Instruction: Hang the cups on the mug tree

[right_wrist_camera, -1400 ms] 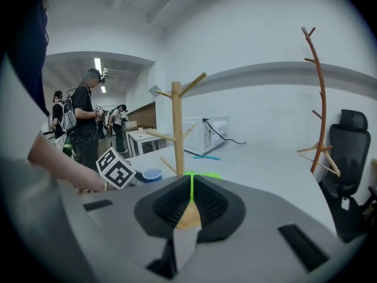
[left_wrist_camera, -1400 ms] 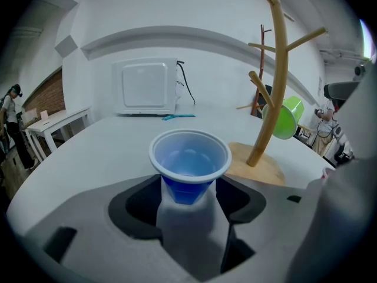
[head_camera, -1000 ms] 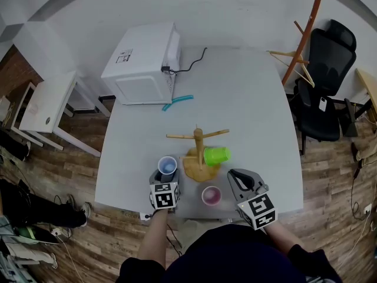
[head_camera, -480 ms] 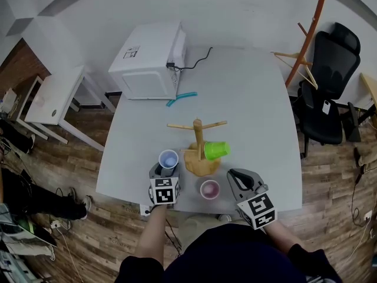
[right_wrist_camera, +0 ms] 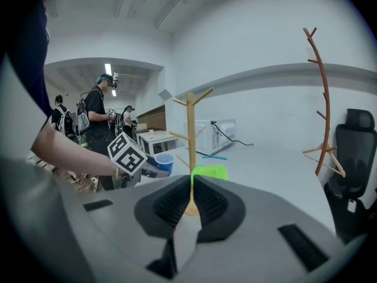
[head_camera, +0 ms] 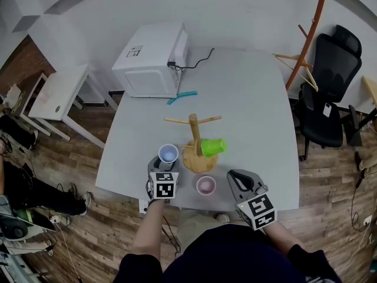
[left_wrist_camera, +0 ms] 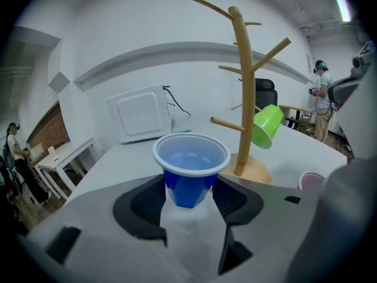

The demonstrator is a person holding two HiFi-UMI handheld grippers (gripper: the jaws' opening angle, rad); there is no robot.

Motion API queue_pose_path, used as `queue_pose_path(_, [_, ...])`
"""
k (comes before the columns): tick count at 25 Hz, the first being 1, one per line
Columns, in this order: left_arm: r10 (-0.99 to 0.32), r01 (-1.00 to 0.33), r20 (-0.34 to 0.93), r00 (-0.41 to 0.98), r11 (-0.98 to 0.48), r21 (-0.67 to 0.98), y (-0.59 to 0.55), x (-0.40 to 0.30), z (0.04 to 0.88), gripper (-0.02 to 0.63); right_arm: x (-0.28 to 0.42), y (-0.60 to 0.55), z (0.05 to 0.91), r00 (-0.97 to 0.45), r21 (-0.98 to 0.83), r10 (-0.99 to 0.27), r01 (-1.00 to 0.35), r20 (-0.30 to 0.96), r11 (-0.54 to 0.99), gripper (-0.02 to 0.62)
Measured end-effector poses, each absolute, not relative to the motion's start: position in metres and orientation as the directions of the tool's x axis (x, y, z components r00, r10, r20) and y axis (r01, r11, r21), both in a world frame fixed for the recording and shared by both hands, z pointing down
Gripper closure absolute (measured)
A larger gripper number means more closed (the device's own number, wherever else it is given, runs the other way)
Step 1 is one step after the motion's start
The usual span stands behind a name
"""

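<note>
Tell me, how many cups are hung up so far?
One is done: the green cup hangs on the mug tree. The left gripper holds the blue cup between its fingers. The pink cup stands on the table, waiting. The right gripper is shut and empty.

Grey table (head_camera: 247, 99): white microwave (head_camera: 152, 59), far left; wooden mug tree (head_camera: 194, 135), centre, bearing green cup (head_camera: 213, 147); pink cup (head_camera: 205, 185), upright, near edge; blue cup (head_camera: 168, 154) at left gripper (head_camera: 166, 164) tip.
</note>
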State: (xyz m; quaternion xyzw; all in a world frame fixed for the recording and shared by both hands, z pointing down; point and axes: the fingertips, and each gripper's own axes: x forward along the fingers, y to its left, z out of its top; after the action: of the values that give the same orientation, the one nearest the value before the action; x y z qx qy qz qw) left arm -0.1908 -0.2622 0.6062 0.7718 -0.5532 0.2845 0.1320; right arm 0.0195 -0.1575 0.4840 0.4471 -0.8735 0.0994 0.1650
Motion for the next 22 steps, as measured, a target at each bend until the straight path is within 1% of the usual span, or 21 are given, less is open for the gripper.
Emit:
queue_pose_path(6, [-0.786, -0.872, 0.588, 0.192, -0.411, -0.265, -0.267, -0.184, 0.594, 0.344, 0.028, -0.149, 0.483, -0.544, -0.026, -0.751, -0.815, 0.374, 0.578, 0.560])
queue_pose_path(13, [-0.797, -0.766, 0.583, 0.158, -0.472, -0.438, -0.267, -0.174, 0.588, 0.344, 0.035, -0.143, 0.483, -0.546, -0.033, -0.752, -0.817, 0.369, 0.576, 0.560])
queue_pose_path(22, [-0.810, -0.641, 0.575, 0.119, -0.505, -0.578, -0.269, -0.168, 0.579, 0.344, 0.037, -0.139, 0.481, -0.552, -0.031, -0.753, -0.813, 0.358, 0.581, 0.560])
